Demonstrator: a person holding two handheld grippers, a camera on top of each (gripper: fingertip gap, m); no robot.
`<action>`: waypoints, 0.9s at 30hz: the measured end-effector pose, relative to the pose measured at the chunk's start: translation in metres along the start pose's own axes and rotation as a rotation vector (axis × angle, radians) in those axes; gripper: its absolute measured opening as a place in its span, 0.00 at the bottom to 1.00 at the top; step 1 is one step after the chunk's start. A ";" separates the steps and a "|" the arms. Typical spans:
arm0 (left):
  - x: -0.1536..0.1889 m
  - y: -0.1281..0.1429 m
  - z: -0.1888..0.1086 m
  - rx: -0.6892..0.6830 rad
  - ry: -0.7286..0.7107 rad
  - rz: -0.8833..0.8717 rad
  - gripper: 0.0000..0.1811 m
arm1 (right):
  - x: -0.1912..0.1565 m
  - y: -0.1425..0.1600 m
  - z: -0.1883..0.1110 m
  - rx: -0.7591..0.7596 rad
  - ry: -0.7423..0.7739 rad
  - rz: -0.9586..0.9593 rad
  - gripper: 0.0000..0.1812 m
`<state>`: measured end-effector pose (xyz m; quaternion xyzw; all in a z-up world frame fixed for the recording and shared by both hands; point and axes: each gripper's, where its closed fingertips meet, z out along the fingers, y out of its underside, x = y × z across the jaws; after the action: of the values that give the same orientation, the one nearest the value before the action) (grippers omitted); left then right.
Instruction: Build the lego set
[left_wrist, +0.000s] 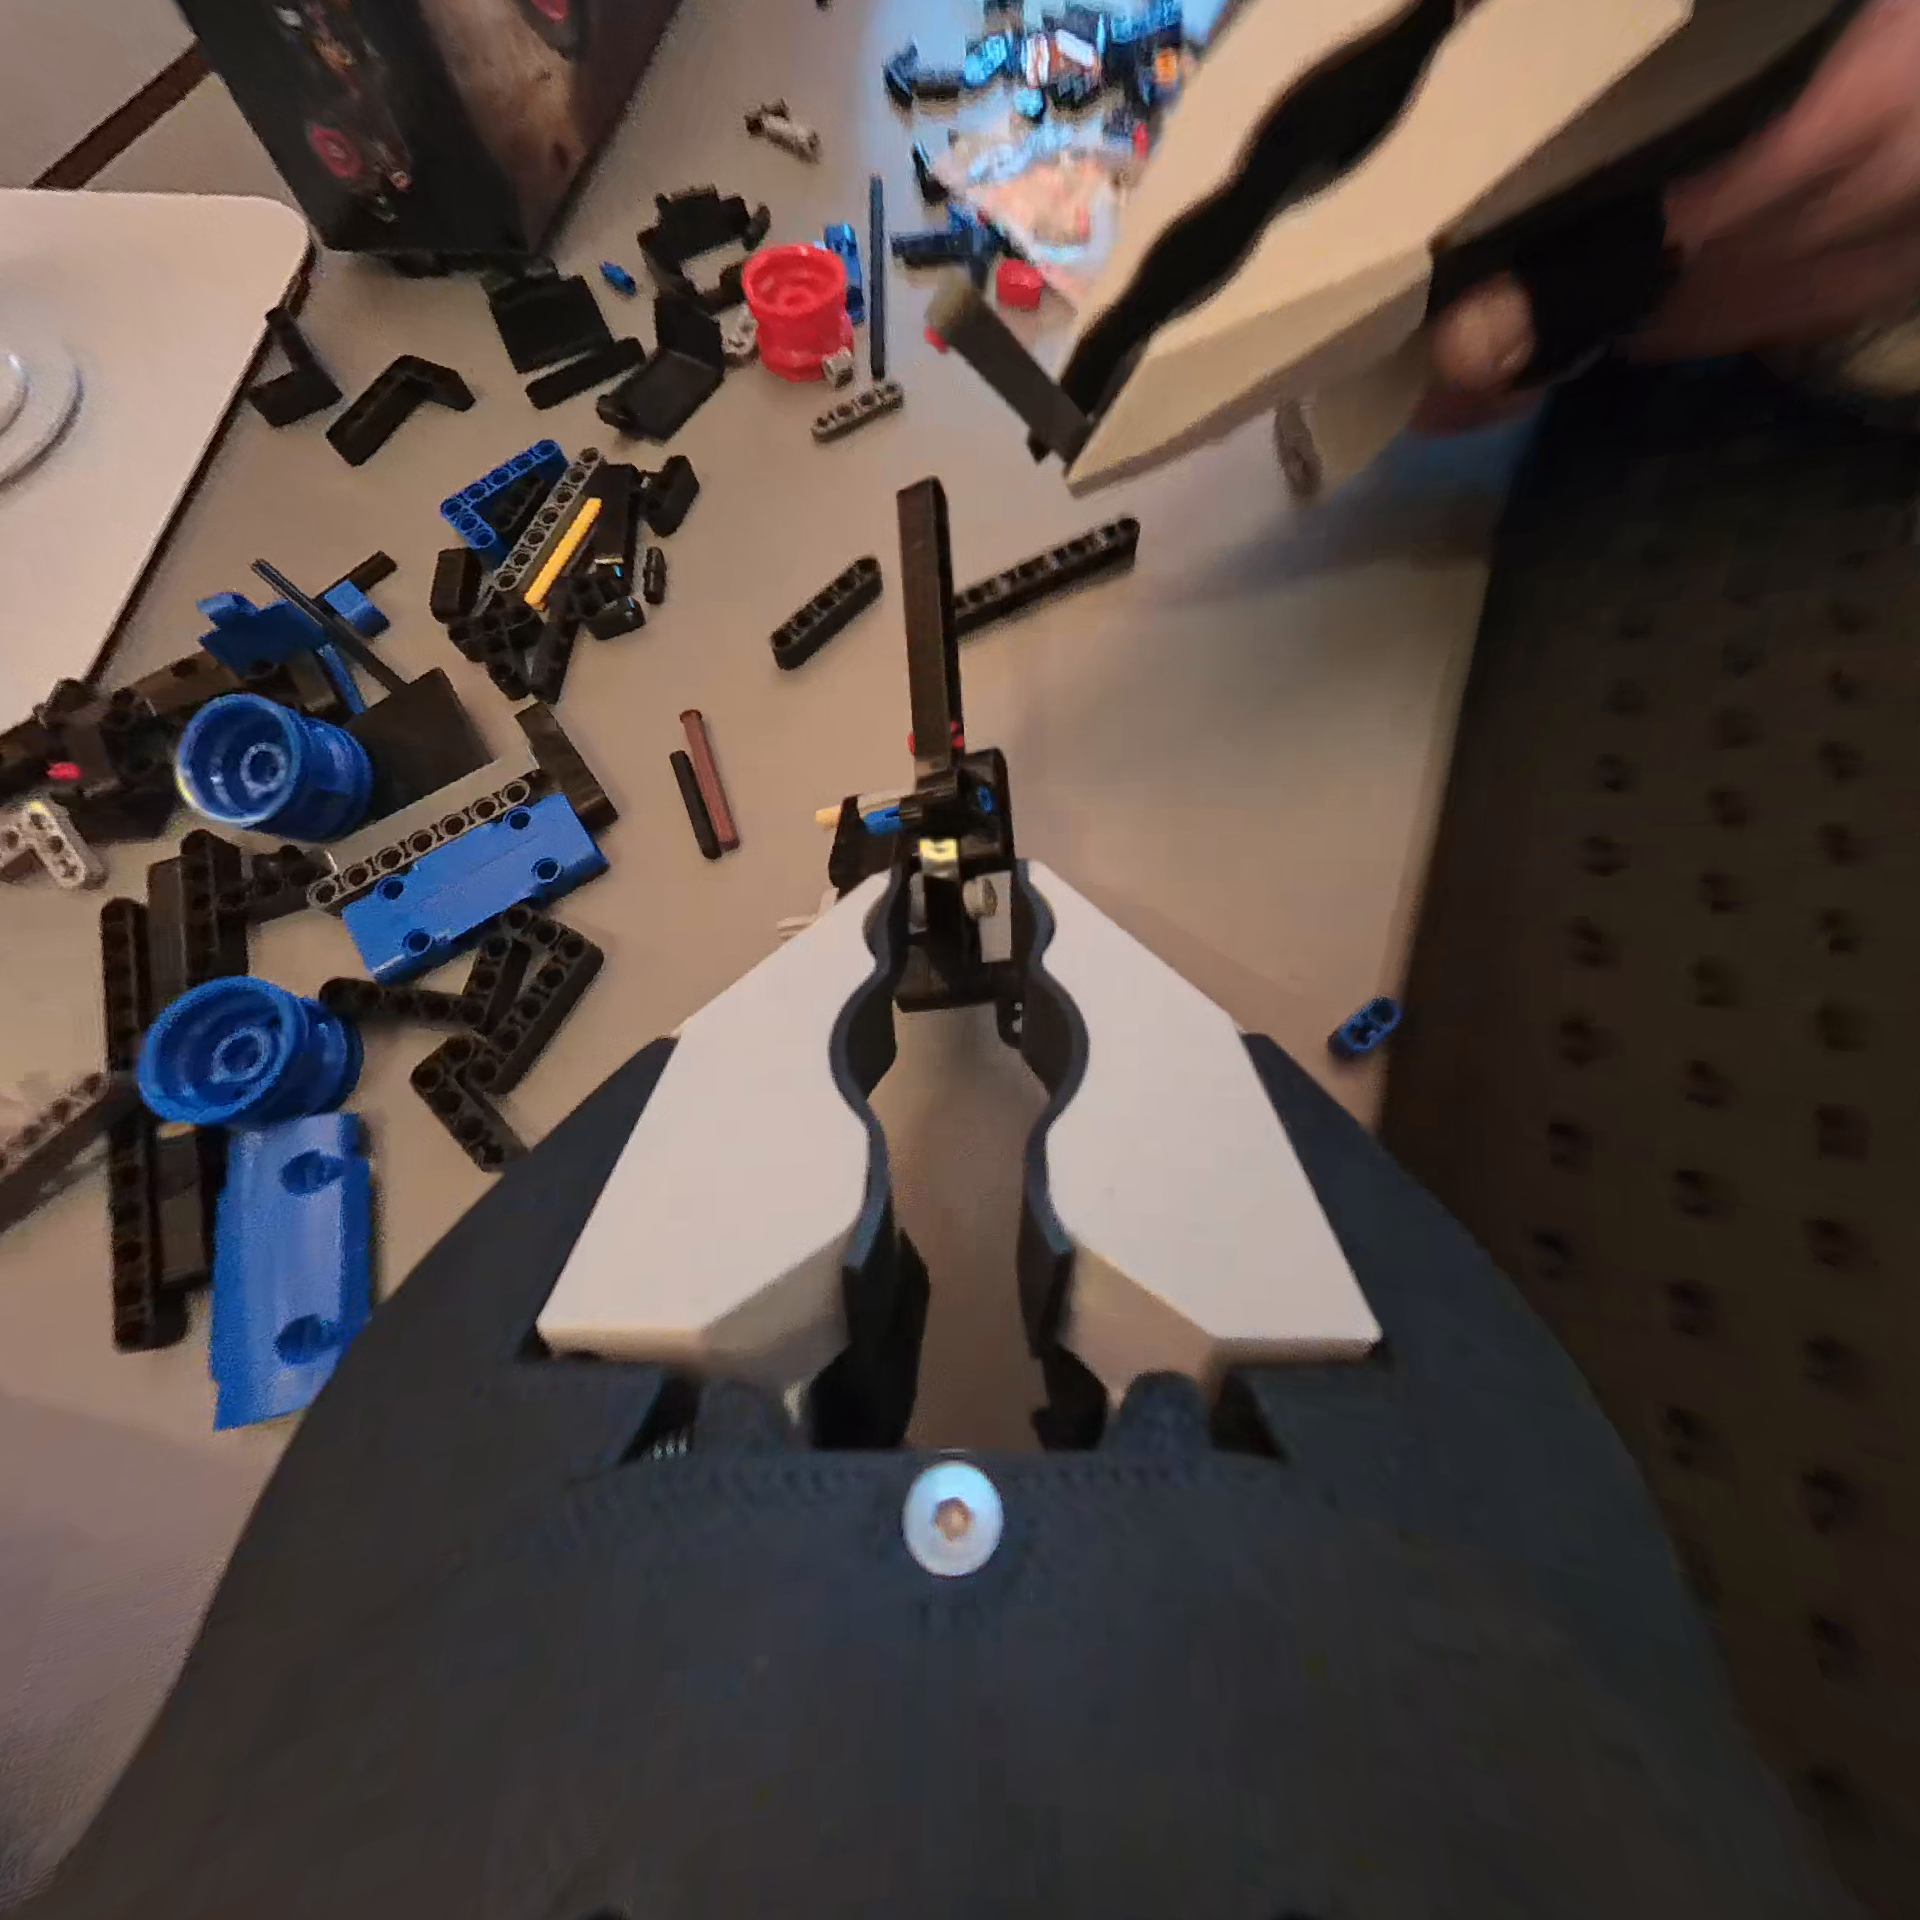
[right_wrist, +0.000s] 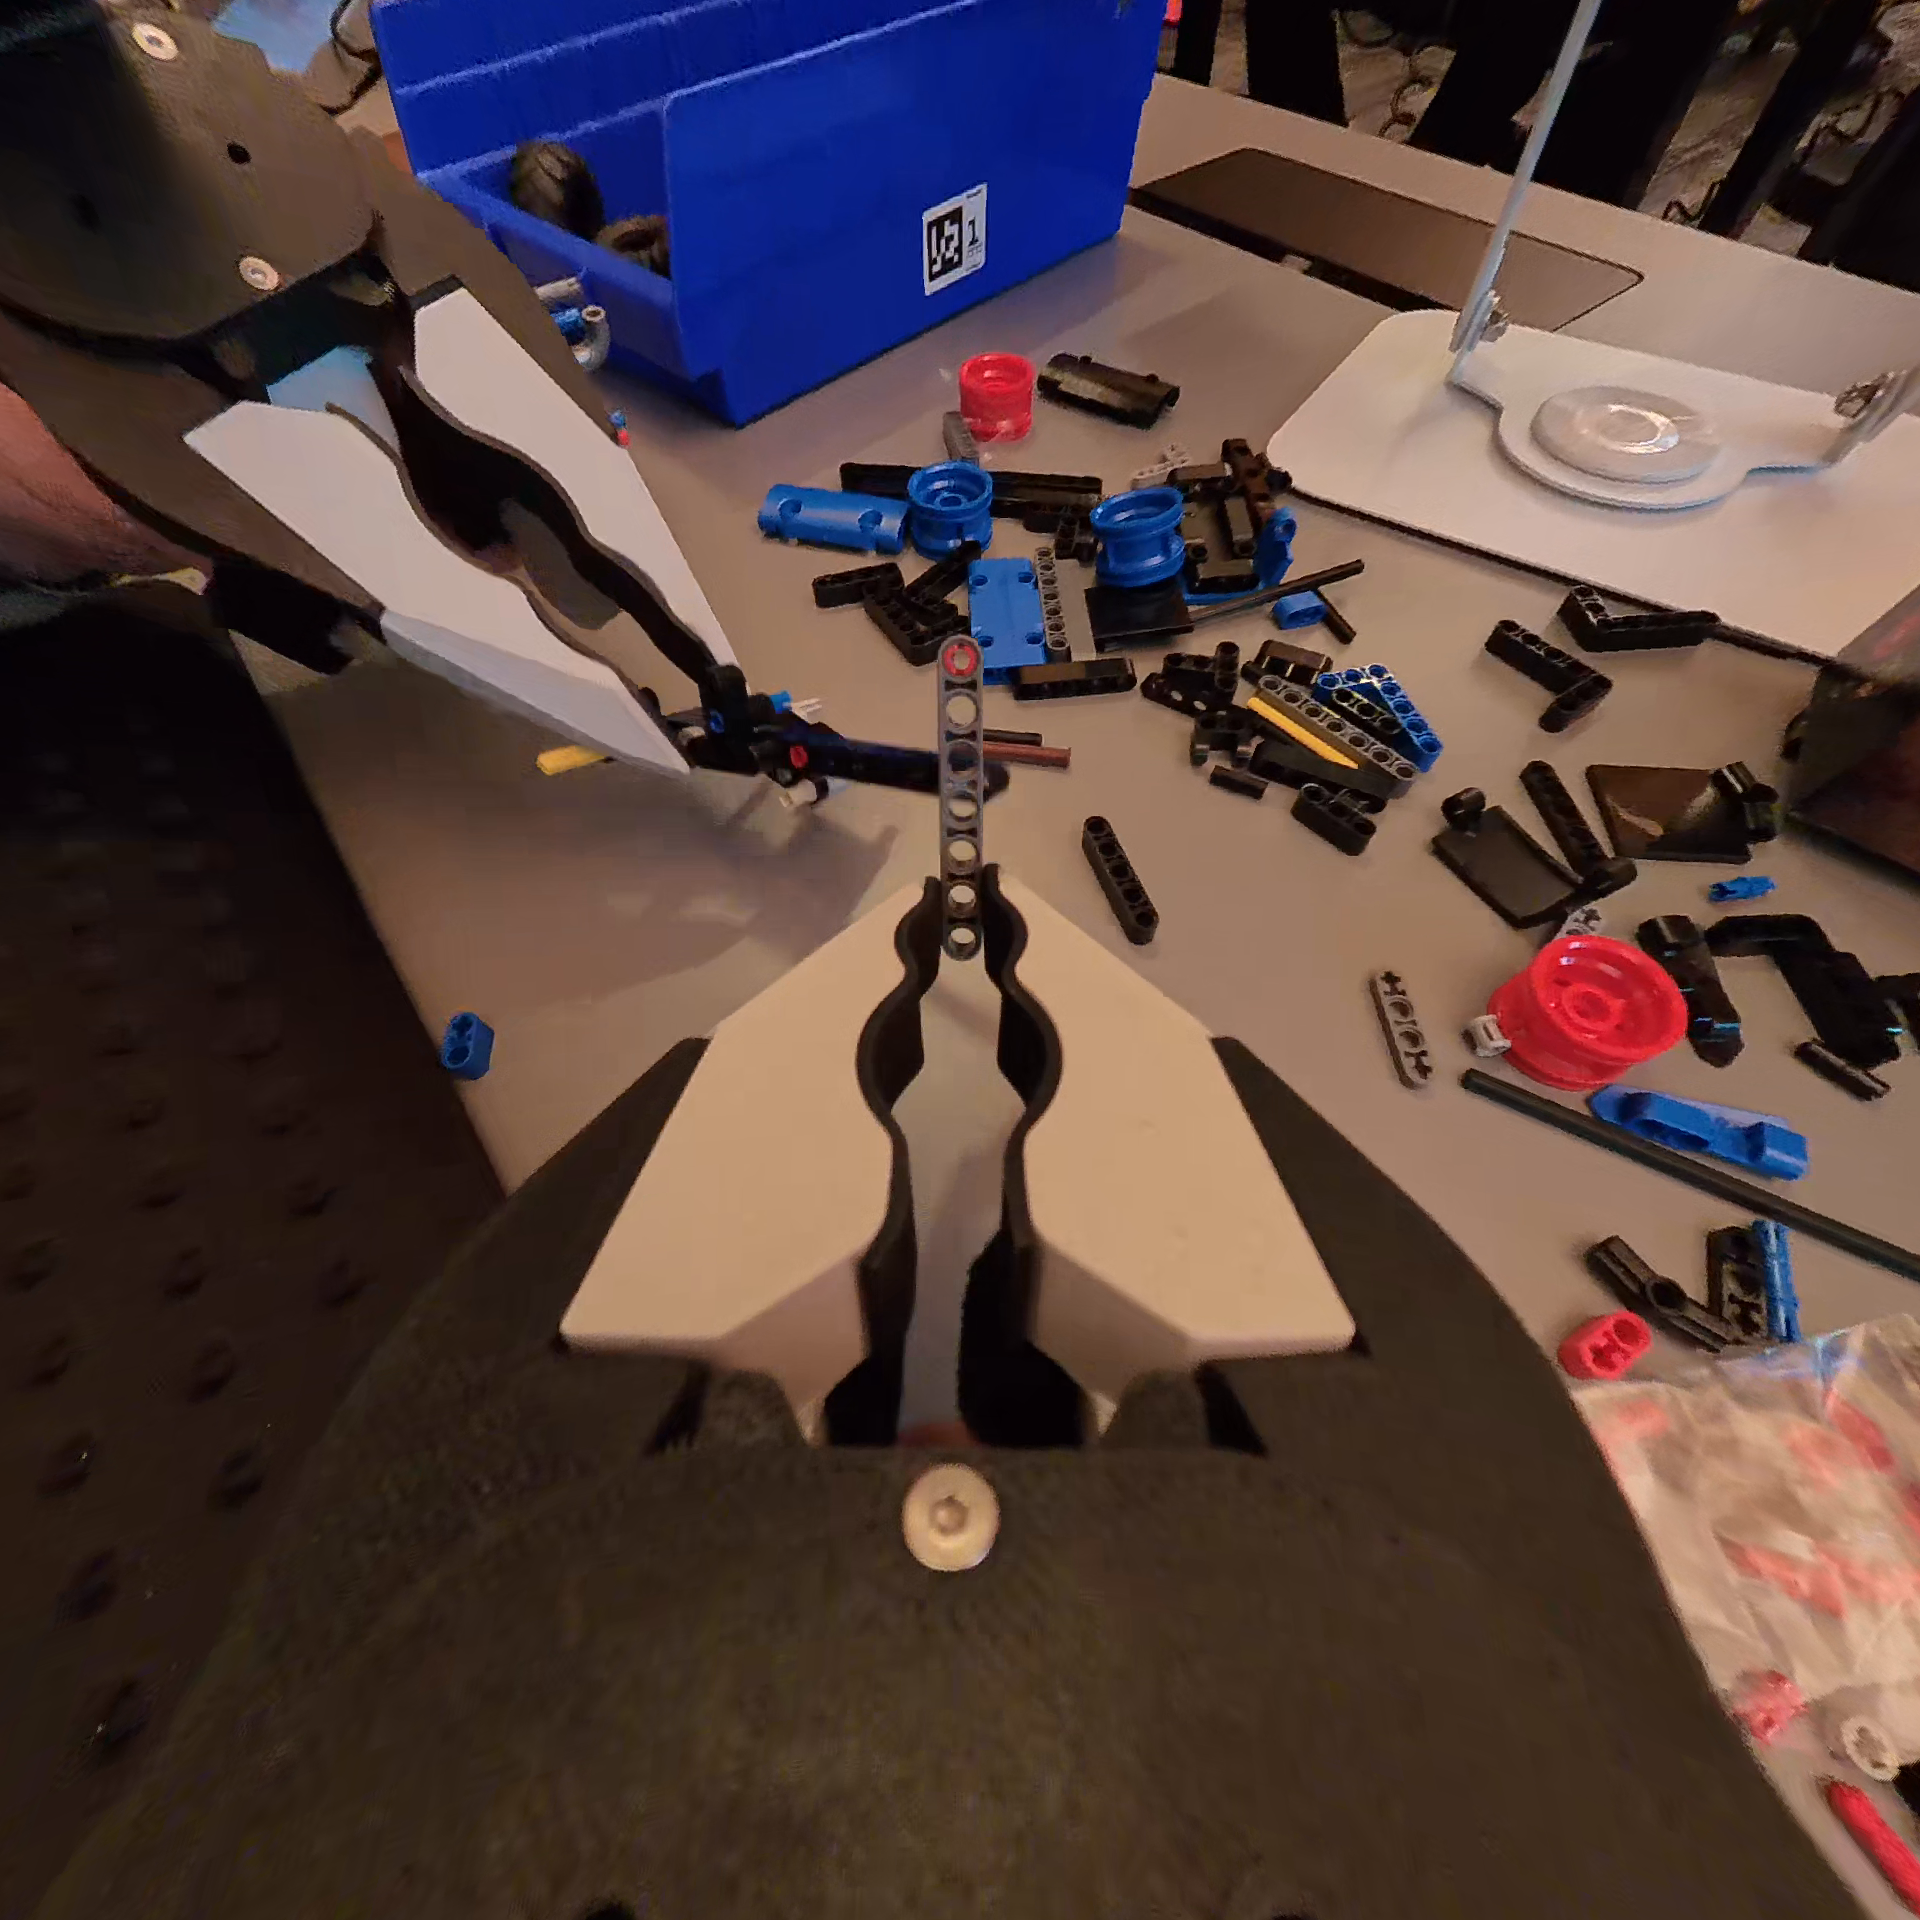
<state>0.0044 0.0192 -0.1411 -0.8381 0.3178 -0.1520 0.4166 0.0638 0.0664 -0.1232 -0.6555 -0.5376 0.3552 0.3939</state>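
In the left wrist view, a small black subassembly (left_wrist: 940, 831) is clamped by the left gripper (left_wrist: 951, 883) above the worktop (left_wrist: 1195, 727). In the right wrist view, a grey holed beam (right_wrist: 961, 800) is pinched upright by the right gripper (right_wrist: 961, 914) near the worktop's front edge.

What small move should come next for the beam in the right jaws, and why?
Probably ease the right gripper left so the thin grey beam, with a red pin at its far end, meets the black sub-assembly held in the left gripper. Both jaws are shut on their parts, and the two pieces are close but seemingly unjoined.
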 end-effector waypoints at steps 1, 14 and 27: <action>0.000 -0.004 -0.002 0.034 0.025 -0.052 0.10 | 0.001 -0.001 -0.001 0.009 0.001 0.005 0.03; -0.009 -0.031 -0.019 0.325 0.228 -0.438 0.07 | 0.002 -0.010 -0.006 0.070 -0.026 0.059 0.03; 0.005 -0.052 -0.021 0.466 0.390 -0.530 0.08 | -0.005 -0.021 -0.008 0.127 -0.083 0.101 0.03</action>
<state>0.0184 0.0270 -0.0876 -0.7297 0.1208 -0.4781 0.4736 0.0613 0.0629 -0.1011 -0.6401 -0.4962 0.4348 0.3936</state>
